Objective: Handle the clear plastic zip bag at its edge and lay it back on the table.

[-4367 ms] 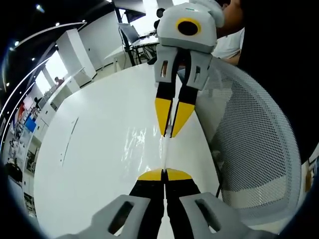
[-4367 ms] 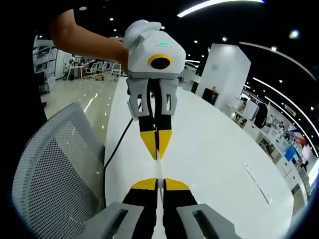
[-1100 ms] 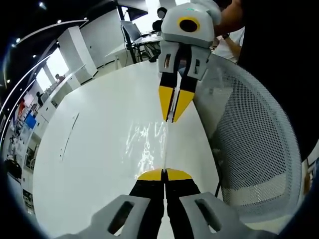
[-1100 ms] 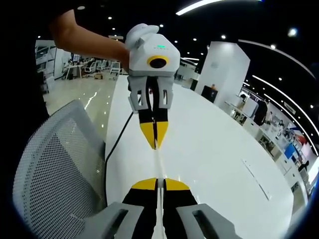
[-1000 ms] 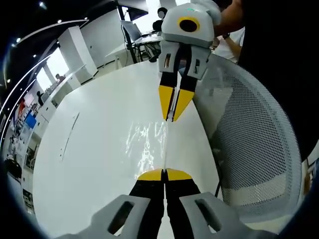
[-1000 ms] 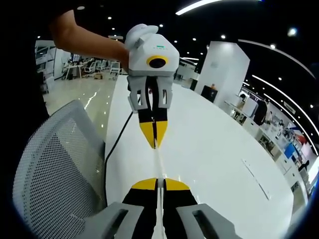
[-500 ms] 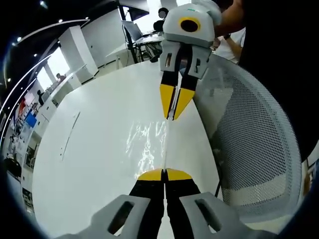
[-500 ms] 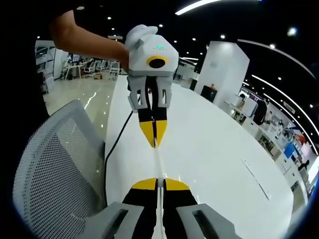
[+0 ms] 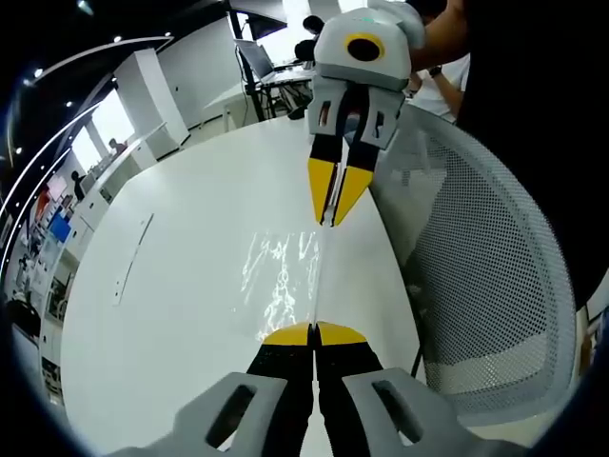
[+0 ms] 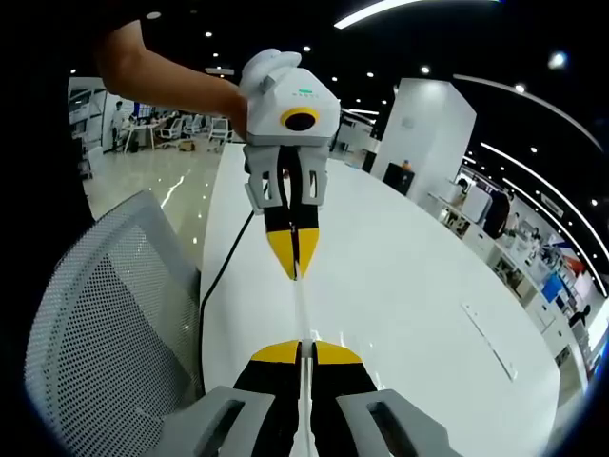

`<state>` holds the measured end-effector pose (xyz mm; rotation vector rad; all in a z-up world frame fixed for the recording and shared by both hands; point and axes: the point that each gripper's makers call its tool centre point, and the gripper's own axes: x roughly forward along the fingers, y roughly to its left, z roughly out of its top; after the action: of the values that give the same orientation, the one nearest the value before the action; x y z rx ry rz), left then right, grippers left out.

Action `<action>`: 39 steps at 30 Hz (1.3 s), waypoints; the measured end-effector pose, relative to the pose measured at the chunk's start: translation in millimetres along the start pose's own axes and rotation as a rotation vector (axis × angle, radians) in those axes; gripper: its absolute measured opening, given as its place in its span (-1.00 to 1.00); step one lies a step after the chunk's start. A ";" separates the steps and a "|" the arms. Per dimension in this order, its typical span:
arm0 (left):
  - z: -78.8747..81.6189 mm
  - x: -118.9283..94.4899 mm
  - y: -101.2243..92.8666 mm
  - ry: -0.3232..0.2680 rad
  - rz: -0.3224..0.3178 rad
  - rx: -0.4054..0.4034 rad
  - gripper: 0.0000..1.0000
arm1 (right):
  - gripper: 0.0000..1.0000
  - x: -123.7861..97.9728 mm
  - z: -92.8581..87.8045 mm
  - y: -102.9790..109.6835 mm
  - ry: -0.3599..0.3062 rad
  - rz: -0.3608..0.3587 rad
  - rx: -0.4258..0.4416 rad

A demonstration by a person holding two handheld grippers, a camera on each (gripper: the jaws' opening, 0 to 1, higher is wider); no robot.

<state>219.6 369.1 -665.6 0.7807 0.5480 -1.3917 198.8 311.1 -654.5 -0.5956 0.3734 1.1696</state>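
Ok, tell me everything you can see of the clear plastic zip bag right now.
The clear plastic zip bag is thin, see-through film, traced mostly by wrinkled glints against the white table. It is stretched by one edge between the two tongs: the left gripper is shut on one end and the right gripper on the other. Whether the sheet touches the table cannot be told.

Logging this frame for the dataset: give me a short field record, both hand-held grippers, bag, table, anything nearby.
left hand-held gripper: jaws shut on one end of the bag edge
right hand-held gripper: jaws shut on the opposite end
clear plastic zip bag: stretched between both grippers, seen edge-on, over the table
table: white, glossy
mesh chair: grey, beside the table edge
black cable: runs along the table edge
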 end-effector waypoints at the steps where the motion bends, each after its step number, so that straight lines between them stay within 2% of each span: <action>1: 0.0 0.0 -0.1 0.001 0.000 0.000 -1.00 | -1.00 -0.3 -0.2 0.0 0.001 0.000 0.000; 39: -1.5 -1.2 -0.8 0.002 -0.002 -0.004 -1.00 | -1.00 -5.9 -4.9 1.1 0.005 0.000 0.013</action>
<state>218.9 371.1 -665.8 0.7787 0.5534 -1.3917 195.9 304.0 -655.3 -0.5868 0.3850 1.1649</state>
